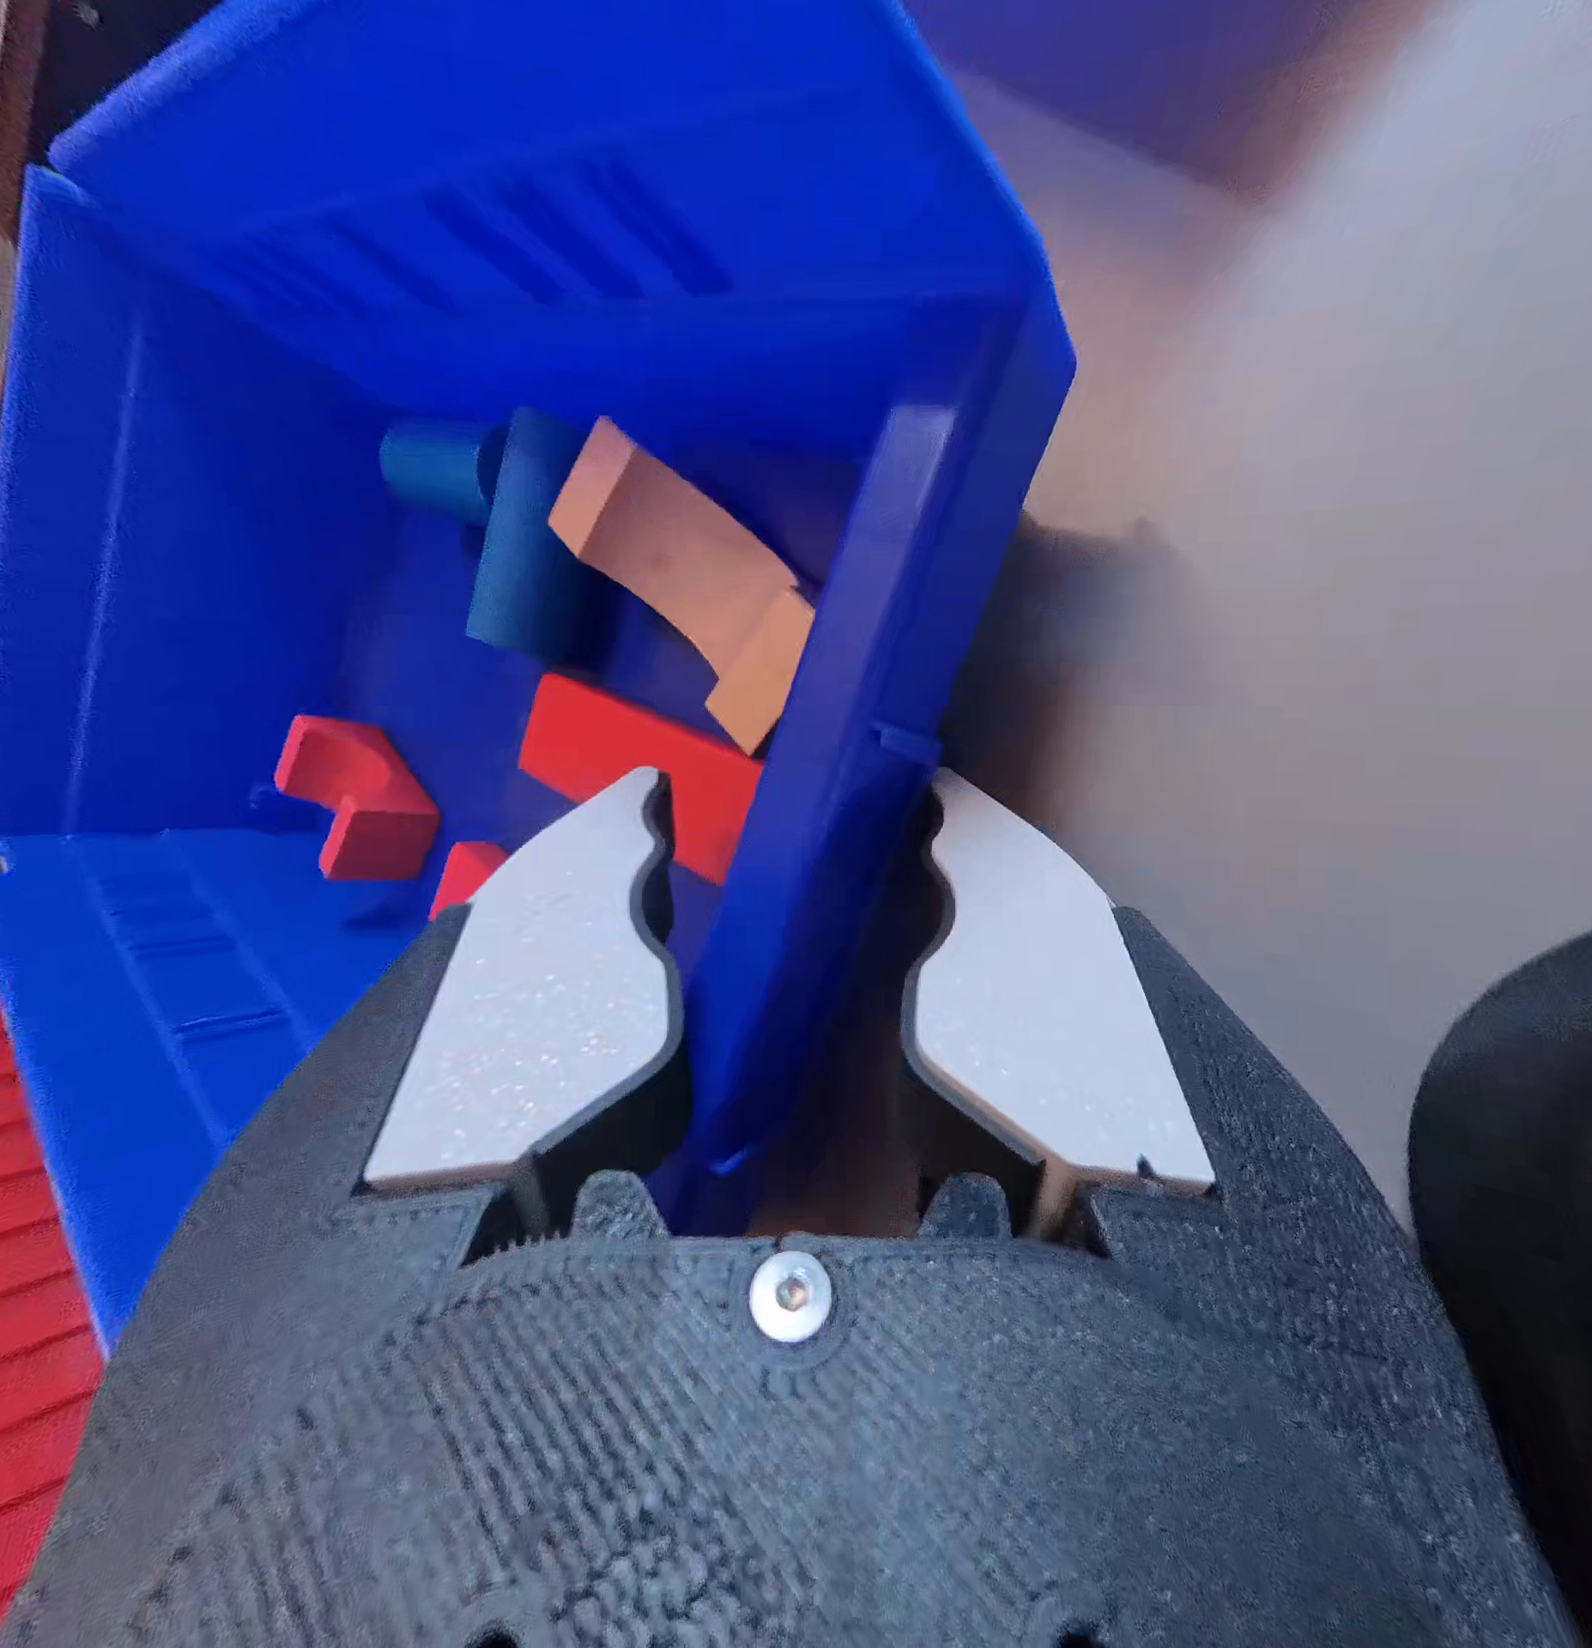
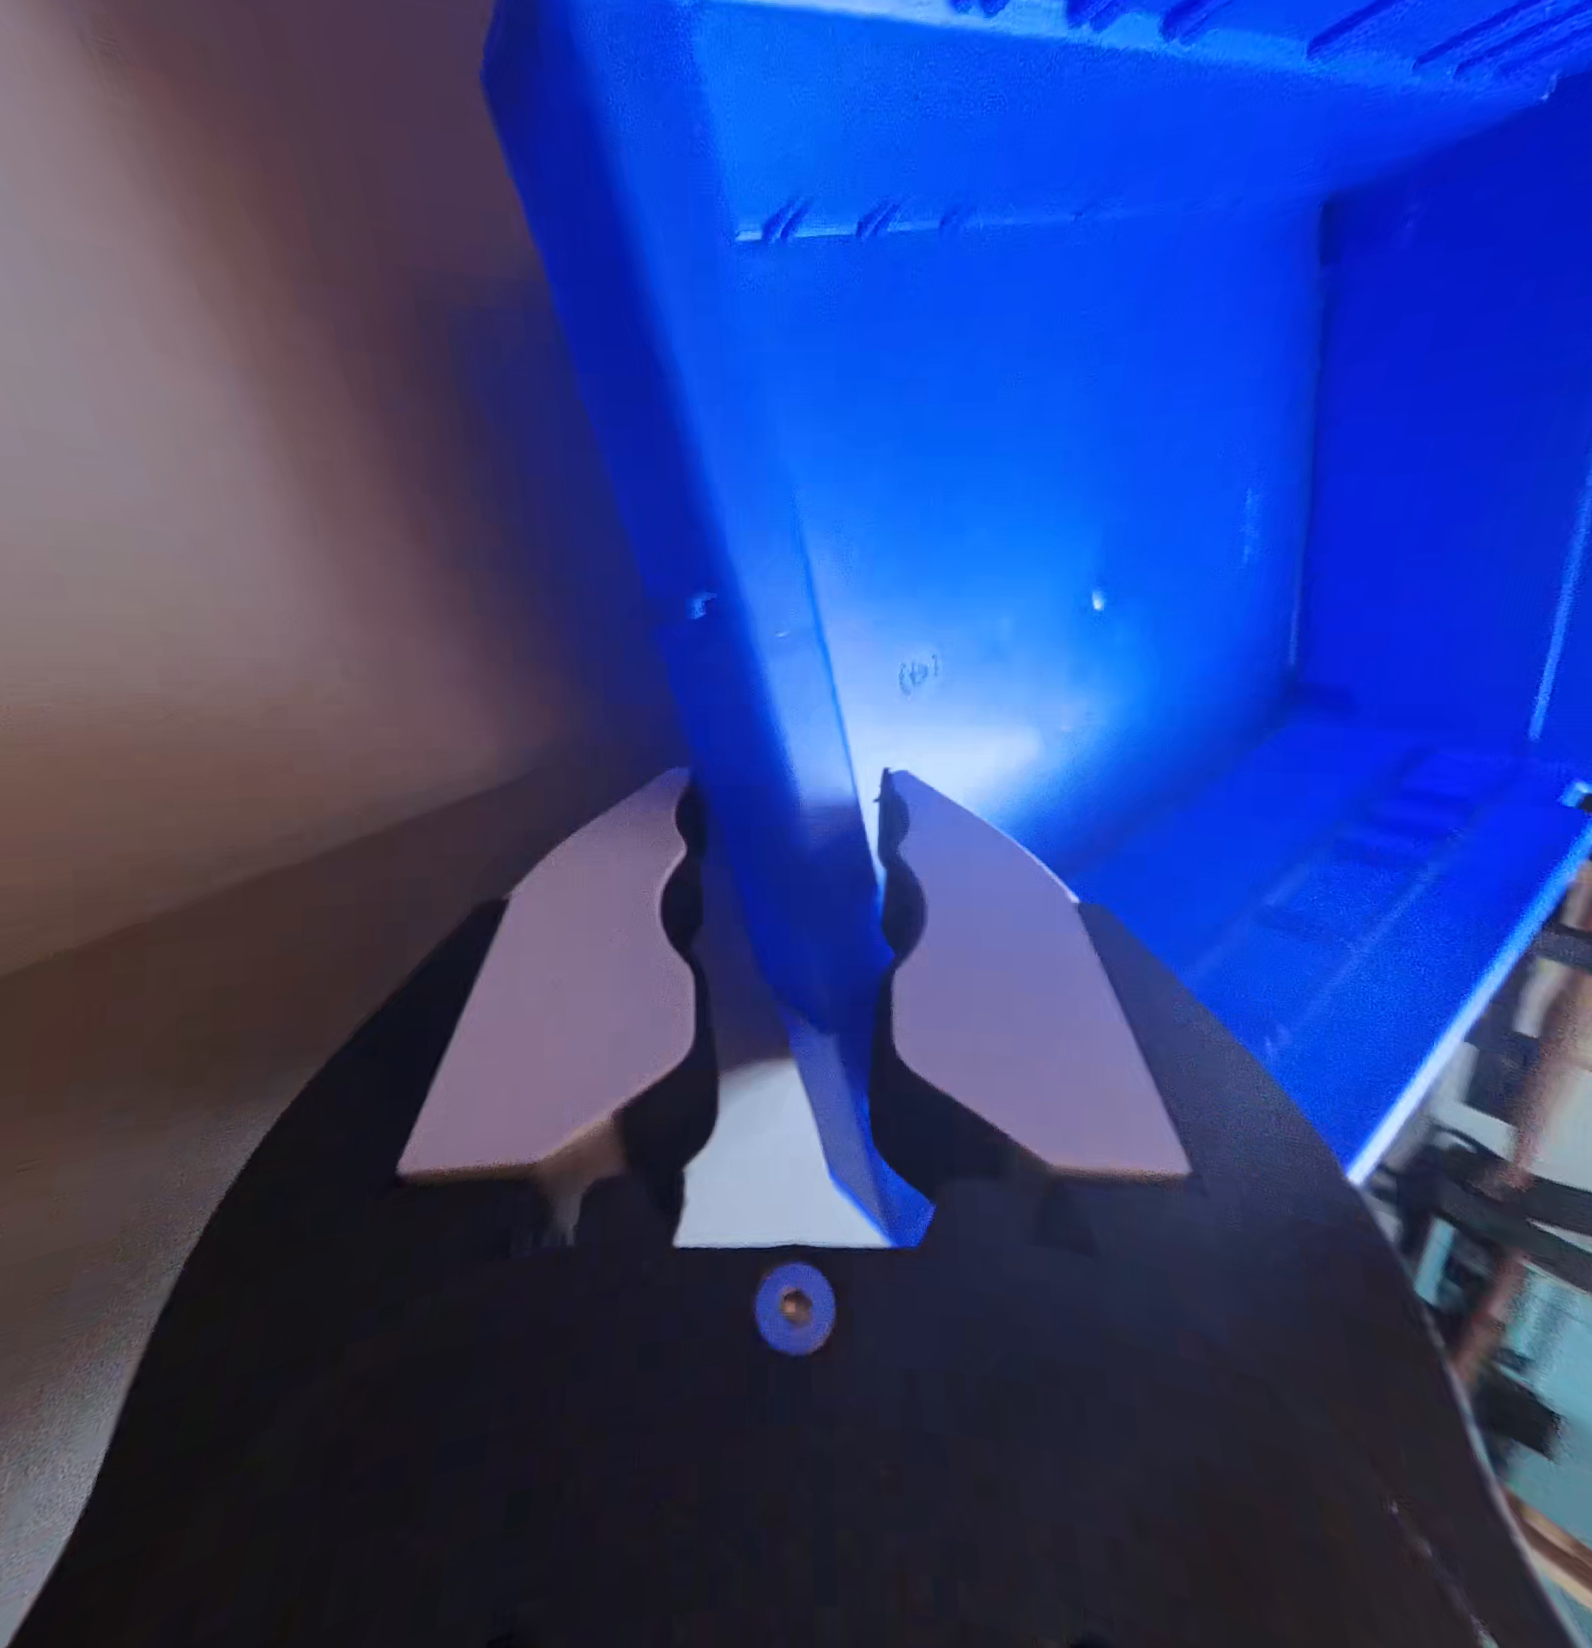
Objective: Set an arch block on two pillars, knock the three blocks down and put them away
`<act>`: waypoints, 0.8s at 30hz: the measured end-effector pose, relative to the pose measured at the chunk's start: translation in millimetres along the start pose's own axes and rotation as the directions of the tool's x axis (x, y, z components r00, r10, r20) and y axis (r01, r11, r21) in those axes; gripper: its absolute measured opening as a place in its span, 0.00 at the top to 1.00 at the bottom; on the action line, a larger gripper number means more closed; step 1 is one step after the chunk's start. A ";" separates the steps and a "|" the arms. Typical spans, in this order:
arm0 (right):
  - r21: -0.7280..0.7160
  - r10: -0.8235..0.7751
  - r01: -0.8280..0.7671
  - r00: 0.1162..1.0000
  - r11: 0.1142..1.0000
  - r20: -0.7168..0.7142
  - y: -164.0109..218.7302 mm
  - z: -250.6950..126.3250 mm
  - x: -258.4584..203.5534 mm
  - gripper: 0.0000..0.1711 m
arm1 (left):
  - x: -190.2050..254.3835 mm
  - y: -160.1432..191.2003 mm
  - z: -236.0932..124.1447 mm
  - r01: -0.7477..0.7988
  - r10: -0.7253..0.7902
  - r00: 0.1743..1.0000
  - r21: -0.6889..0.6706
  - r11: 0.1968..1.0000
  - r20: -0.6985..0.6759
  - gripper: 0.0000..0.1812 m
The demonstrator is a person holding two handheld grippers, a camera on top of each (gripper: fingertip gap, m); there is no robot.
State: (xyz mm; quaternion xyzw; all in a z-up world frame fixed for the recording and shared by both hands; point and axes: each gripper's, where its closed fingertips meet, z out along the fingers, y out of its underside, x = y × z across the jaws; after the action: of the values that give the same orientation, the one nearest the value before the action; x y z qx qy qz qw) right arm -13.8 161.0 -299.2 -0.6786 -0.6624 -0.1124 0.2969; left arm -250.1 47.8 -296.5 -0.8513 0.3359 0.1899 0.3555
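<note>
- Fingers of the left gripper (image 1: pixel 796 785) straddle the right-hand wall of the blue bin (image 1: pixel 239 553), apparently pinching it; those of the right gripper (image 2: pixel 783 785) close on another bin wall.
- Blocks lie inside, centre-left of the left wrist view: orange arch block (image 1: pixel 676 571), dark blue block (image 1: pixel 524 535), red blocks (image 1: pixel 355 794).
- Judged stage: blocks stowed, only the bin itself left to handle.
- Arch's long axis runs upper left to lower right, its legs facing lower left.
</note>
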 end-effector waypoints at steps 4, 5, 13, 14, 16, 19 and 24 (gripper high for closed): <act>-0.079 0.067 -0.070 0.997 0.994 -0.040 35.0 -16.8 -5.5 0.79 | -7.0 -1.1 7.9 0.027 -0.027 0.999 0.015 1.000 0.018 0.73; -0.093 0.089 -0.093 0.995 0.991 -0.049 46.3 -23.0 -9.4 0.79 | -8.0 -1.0 9.5 0.032 -0.033 0.999 0.025 0.999 0.022 0.74; -0.108 0.079 -0.102 0.977 0.989 -0.200 149.1 -45.2 9.1 0.81 | -28.9 10.4 18.7 -0.063 0.061 0.997 0.060 0.996 0.047 0.78; -0.081 0.054 -0.072 0.977 0.994 -0.208 158.9 -42.5 18.1 0.82 | -32.2 11.1 20.9 -0.069 0.066 0.997 0.063 0.996 0.047 0.78; -0.039 0.046 -0.055 0.977 0.998 -0.206 177.8 -35.8 36.3 0.82 | -40.6 10.8 27.4 -0.096 0.091 0.994 0.077 0.992 0.064 0.78; -0.009 0.036 -0.038 0.980 0.999 -0.196 199.7 -25.4 61.8 0.82 | -53.6 6.4 38.8 -0.136 0.126 0.988 0.120 0.983 0.089 0.77; 0.117 0.095 -0.064 0.954 0.991 -0.285 199.3 -20.0 91.0 0.74 | -65.9 -3.3 38.9 -0.056 0.032 0.992 0.193 0.980 0.124 0.67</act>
State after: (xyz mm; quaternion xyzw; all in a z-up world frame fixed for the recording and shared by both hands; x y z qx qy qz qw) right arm 192.3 236.5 -284.1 -0.6641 -0.5890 -0.1630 0.4306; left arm -297.3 106.8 -284.1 -0.7915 0.3496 0.2149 0.4529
